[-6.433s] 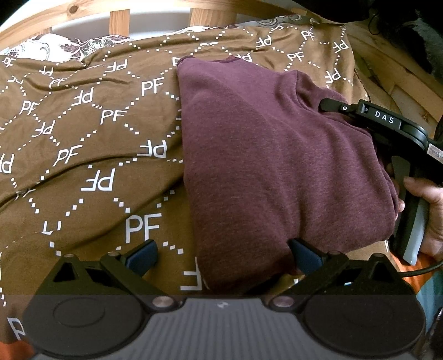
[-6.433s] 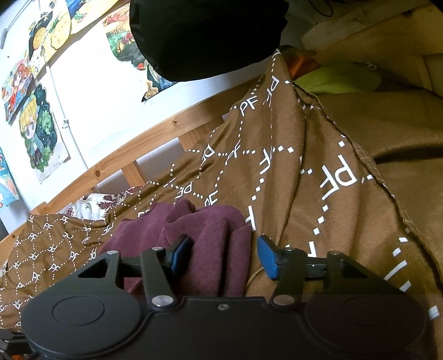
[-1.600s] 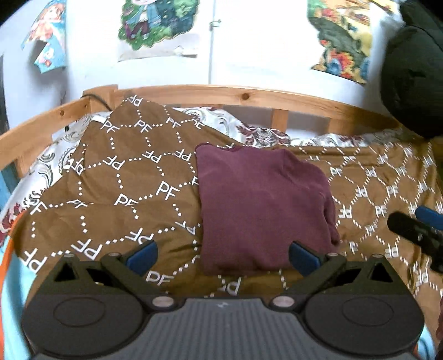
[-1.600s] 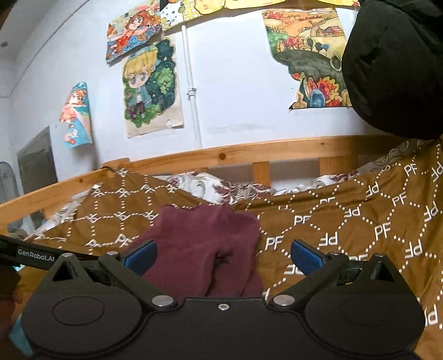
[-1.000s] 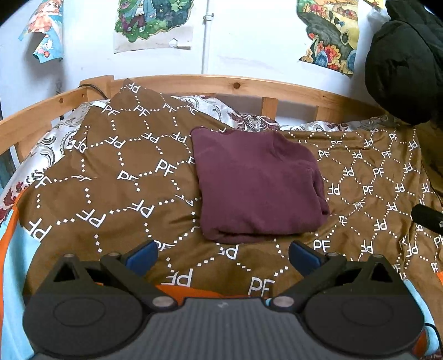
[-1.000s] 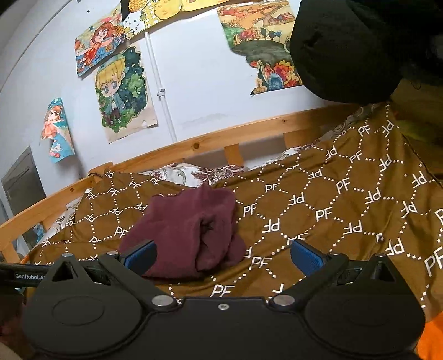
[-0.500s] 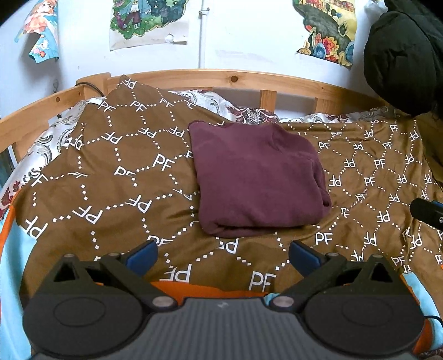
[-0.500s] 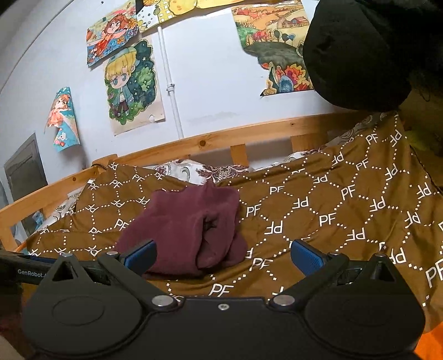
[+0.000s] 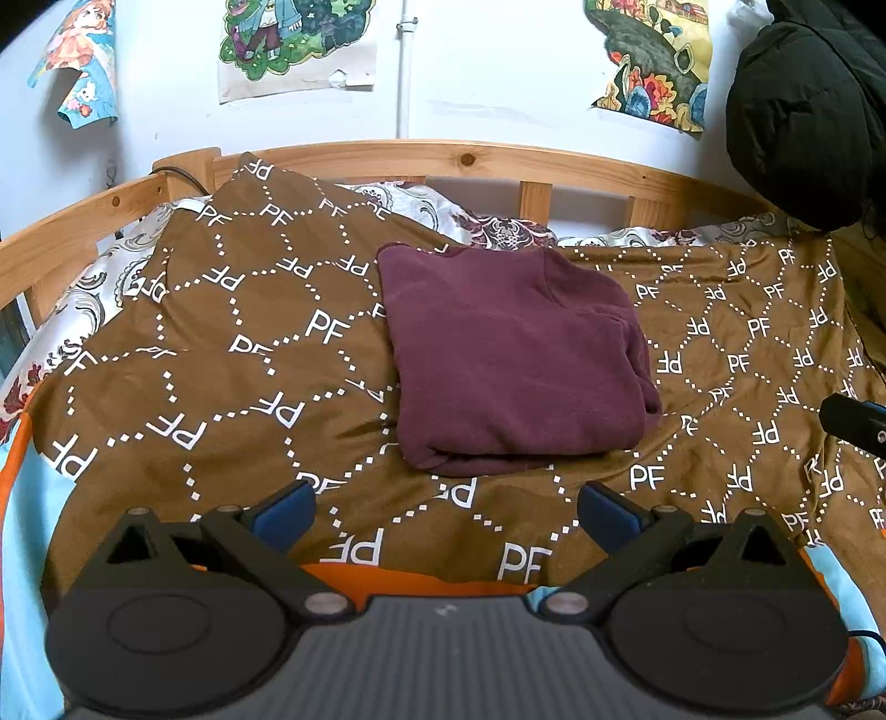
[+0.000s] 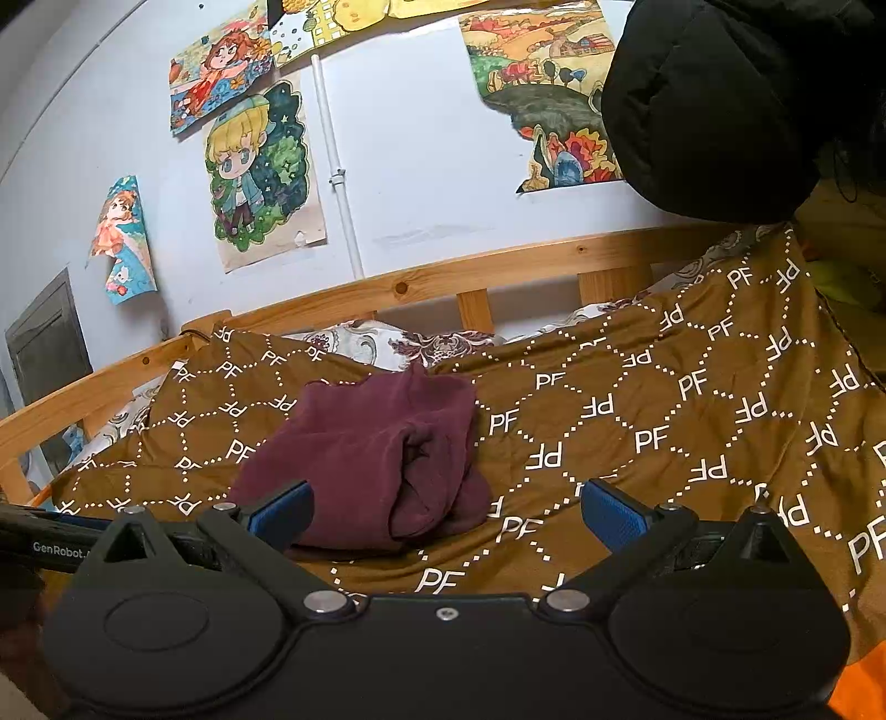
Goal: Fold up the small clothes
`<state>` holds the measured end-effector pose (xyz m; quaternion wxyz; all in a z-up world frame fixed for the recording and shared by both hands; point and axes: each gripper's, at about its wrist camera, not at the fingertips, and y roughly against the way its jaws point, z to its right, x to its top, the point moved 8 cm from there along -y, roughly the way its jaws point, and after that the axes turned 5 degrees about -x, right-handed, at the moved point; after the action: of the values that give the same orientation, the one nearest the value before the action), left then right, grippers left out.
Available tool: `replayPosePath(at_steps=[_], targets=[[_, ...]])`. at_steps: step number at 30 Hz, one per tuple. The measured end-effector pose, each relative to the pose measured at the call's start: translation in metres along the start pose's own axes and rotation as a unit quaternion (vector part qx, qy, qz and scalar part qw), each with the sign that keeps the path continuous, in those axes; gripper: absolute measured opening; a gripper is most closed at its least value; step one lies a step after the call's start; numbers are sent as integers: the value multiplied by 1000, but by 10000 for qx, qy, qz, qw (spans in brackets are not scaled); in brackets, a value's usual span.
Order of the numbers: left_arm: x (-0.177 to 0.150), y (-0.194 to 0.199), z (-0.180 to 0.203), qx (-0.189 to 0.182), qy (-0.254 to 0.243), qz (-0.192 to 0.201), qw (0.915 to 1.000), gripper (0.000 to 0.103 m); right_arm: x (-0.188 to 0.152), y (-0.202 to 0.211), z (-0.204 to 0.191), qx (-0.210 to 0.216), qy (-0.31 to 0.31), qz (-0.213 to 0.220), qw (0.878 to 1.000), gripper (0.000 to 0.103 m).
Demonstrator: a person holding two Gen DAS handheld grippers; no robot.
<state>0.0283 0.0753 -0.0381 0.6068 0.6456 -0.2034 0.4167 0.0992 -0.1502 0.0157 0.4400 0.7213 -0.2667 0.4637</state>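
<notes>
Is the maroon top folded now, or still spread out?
Folded. The maroon top lies as a compact stacked rectangle on the brown blanket, layered edges showing at its near side; neither claw touches it.

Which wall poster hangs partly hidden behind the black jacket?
The landscape poster at the right; the black jacket covers its right edge. The blond-character poster and the two girl drawings hang uncovered.

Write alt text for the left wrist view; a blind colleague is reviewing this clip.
A maroon garment lies folded into a neat rectangle on a brown blanket printed with white "PF" letters, on a wooden-framed bed. The open left gripper sits short of it, holding nothing. Cartoon posters hang on the white wall behind.
</notes>
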Motion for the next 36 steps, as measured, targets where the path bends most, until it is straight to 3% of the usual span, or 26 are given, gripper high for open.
replayPosePath(at_steps=[36], targets=[[-2,-1,1,106,-79,-98,9999,102,-1,-1,2,-42,-9,-32,10000,102]])
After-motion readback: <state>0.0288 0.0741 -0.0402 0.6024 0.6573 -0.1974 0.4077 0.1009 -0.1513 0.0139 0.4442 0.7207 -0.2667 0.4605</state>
